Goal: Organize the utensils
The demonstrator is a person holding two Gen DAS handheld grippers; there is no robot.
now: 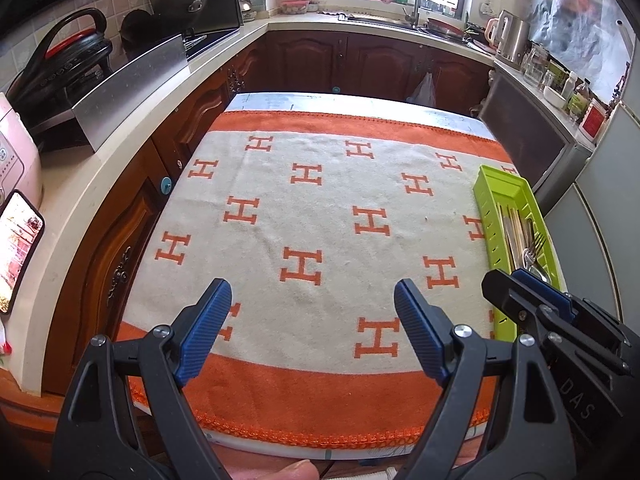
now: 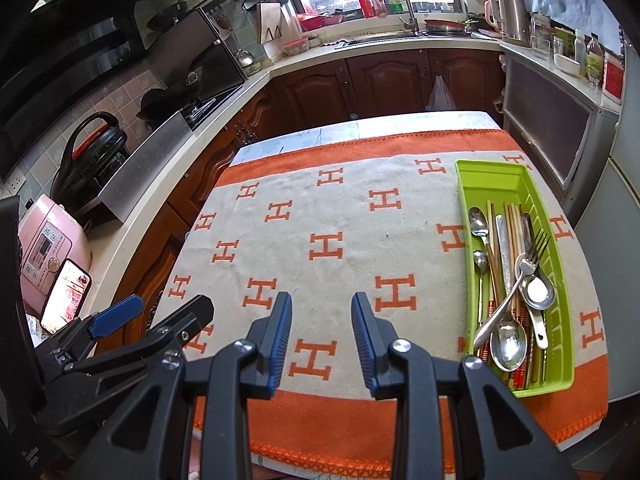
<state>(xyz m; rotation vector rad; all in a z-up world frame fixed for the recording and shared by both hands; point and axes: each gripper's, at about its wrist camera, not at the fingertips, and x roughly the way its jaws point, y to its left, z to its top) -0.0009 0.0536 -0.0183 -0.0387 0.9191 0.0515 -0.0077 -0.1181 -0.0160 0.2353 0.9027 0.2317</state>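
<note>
Left wrist: our left gripper point(image 1: 312, 332) hovers over the worktop point(image 1: 320, 208), jaws wide open, empty; green tray point(image 1: 486, 200) sits at the right edge.

Right wrist: our right gripper point(image 2: 321, 334) has jaws part open, nothing between them. Utensils point(image 2: 508, 276) lie tangled in the tray point(image 2: 466, 200); grabbing one likely drags others out.
</note>
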